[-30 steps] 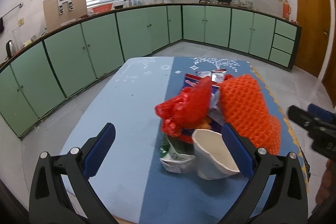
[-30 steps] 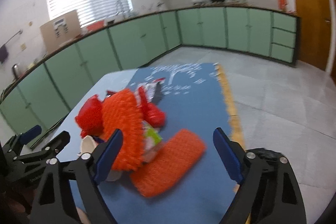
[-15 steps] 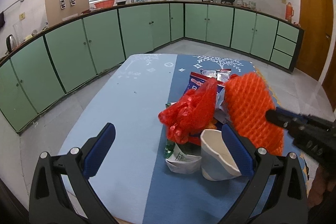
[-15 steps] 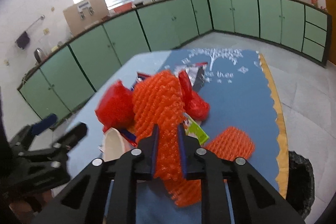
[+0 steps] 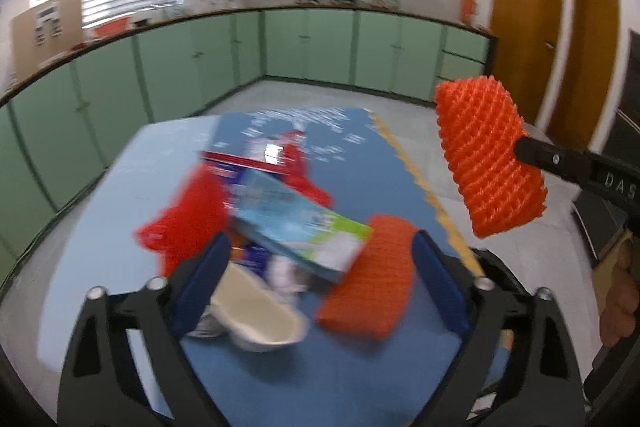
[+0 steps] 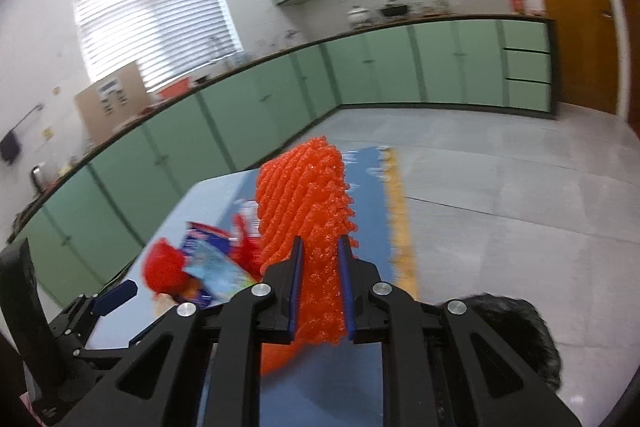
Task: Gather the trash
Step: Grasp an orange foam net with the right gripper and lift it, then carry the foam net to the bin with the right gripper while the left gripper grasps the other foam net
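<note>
At nine o'clock of the trash pile on the blue table [image 5: 120,211] lies a crumpled red plastic bag [image 5: 184,227]. The left gripper [image 5: 320,279] has its jaws wide but closing, pads touching nothing; between them lie a white paper cup [image 5: 260,319], a light-blue carton [image 5: 296,223] and an orange foam net [image 5: 372,283]. At two o'clock, off the table, the right gripper [image 6: 320,287] is clamped on a second orange foam net [image 6: 308,195], lifted.
</note>
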`<state>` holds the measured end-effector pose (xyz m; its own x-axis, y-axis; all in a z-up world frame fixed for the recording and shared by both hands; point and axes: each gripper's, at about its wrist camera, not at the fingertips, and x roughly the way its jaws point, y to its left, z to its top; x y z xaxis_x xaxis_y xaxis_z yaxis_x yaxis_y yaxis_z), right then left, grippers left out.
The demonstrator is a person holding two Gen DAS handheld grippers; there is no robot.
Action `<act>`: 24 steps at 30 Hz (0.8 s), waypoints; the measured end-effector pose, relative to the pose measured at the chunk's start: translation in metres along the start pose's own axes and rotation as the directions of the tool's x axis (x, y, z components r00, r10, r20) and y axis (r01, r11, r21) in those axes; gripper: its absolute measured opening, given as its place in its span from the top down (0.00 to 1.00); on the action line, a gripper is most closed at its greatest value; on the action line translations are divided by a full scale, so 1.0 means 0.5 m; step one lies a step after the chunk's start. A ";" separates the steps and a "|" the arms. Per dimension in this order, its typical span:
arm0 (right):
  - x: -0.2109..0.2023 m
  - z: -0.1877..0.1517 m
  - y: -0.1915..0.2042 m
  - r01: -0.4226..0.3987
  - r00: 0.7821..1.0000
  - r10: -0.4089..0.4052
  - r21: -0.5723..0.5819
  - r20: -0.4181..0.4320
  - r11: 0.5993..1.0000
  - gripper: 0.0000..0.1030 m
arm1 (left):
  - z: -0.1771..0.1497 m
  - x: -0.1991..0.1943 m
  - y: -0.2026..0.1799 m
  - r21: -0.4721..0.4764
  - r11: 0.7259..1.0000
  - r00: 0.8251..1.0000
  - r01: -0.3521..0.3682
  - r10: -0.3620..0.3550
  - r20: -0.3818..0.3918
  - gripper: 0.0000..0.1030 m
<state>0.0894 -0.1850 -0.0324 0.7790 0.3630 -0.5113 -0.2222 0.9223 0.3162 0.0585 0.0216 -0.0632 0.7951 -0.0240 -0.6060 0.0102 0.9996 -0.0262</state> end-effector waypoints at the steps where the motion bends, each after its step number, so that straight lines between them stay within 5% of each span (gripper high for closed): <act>1: -0.007 -0.004 -0.021 0.028 1.000 -0.028 0.017 0.000 0.999 0.84 | -0.004 0.015 -0.017 0.011 1.000 0.999 0.023 -0.023 -0.023 0.26; 10: -0.022 -0.037 -0.071 0.112 0.994 -0.112 0.038 -0.009 0.993 0.84 | -0.048 0.117 -0.071 0.006 0.997 0.980 0.078 -0.076 -0.185 0.42; 24: -0.026 -0.053 -0.077 0.119 0.993 -0.118 0.050 -0.025 0.992 0.84 | -0.049 0.115 -0.103 0.075 0.995 0.983 0.067 -0.053 -0.177 0.47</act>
<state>0.0724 -0.2215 -0.0592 0.7850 0.2552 -0.5645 -0.0983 0.9510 0.2932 0.0889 -0.0315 -0.1160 0.6737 -0.0794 -0.7347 0.1089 0.9940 -0.0075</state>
